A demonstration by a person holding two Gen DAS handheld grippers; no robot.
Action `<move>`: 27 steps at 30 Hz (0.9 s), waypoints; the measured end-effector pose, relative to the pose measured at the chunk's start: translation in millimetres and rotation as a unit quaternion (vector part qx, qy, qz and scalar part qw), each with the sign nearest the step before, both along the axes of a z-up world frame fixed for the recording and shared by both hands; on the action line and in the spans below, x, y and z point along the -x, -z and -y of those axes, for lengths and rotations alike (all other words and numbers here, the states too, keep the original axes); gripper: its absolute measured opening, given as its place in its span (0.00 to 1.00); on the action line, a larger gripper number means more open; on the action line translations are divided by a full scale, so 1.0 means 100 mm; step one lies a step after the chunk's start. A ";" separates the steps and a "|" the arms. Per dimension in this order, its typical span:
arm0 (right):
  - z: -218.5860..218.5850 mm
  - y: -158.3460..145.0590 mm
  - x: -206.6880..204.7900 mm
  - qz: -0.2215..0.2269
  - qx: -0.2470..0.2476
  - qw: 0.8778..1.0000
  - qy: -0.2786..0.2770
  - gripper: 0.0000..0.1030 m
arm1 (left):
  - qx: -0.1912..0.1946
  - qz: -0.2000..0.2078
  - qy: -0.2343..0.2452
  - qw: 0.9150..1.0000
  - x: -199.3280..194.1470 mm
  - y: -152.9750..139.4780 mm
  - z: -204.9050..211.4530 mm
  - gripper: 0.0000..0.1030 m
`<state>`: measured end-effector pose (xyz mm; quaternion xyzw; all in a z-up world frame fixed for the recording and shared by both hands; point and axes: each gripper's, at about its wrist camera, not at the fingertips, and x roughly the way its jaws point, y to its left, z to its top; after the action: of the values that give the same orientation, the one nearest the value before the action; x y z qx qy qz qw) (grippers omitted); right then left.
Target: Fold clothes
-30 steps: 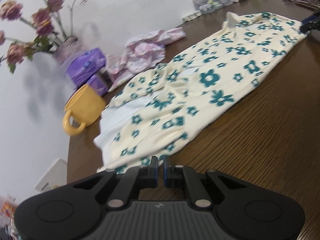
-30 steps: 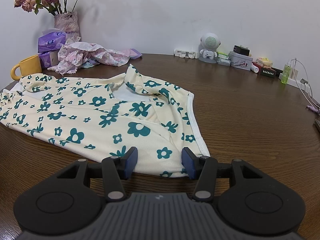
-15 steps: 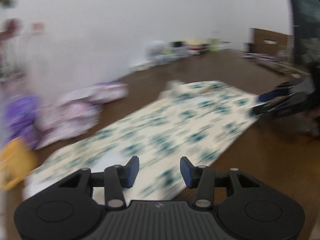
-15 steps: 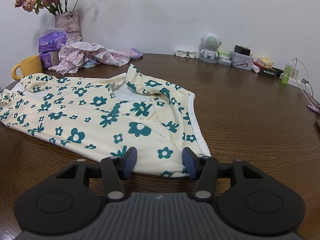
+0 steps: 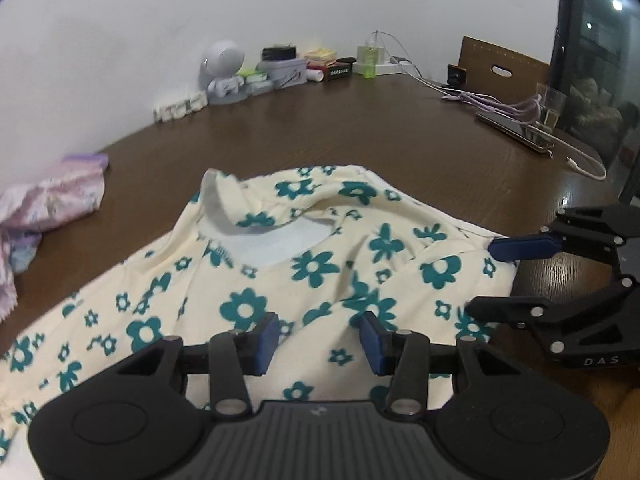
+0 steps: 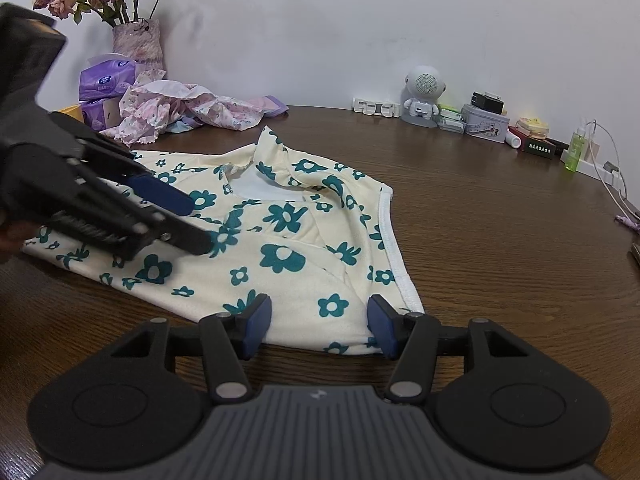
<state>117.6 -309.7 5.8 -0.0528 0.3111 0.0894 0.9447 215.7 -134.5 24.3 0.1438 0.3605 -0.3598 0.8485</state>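
A cream garment with teal flowers point(image 5: 316, 268) point(image 6: 284, 256) lies spread flat on the brown wooden table point(image 6: 500, 240), its collar opening facing up. My left gripper point(image 5: 318, 338) hovers over the garment's middle, near the collar, open with nothing between its pads. In the right wrist view that left gripper point(image 6: 196, 224) reaches in from the left above the cloth. My right gripper point(image 6: 318, 320) is open at the garment's near corner, its fingers straddling the hem edge without pressing on it. The left wrist view shows the right gripper point(image 5: 482, 280) at the cloth's right edge.
A crumpled pink floral garment point(image 6: 180, 108) lies at the back left beside purple tissue packs point(image 6: 106, 80) and a vase of flowers point(image 6: 138, 40). Along the wall stand a white robot speaker point(image 6: 424, 92), small boxes and a green bottle point(image 6: 574, 148). Cables and a phone point(image 5: 516, 132) lie far right.
My left gripper went from shut at the garment's far end to open, and swung along the cloth to a spot close to the right gripper. The right gripper stayed put.
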 end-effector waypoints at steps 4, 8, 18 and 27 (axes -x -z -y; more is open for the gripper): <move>0.00 0.00 0.00 -0.001 -0.002 1.000 -0.001 0.53 | 0.004 -0.012 -0.002 1.000 -0.04 -0.02 -0.19 0.30; -0.01 0.00 0.00 0.000 0.000 1.000 -0.001 0.53 | 0.003 -0.012 -0.016 1.000 -0.04 -0.04 -0.43 0.23; 0.00 0.00 0.00 0.000 0.000 1.000 -0.001 0.53 | 0.008 0.006 -0.059 0.998 0.02 -0.03 -1.06 0.18; 0.00 0.00 0.01 -0.001 0.000 1.000 0.002 0.53 | 0.001 0.026 -0.106 0.994 0.12 -0.03 -1.53 0.18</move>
<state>116.9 -310.0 6.1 -0.0517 0.3121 0.0875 0.9446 203.8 18.3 27.1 0.1133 0.3515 -0.2646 0.8908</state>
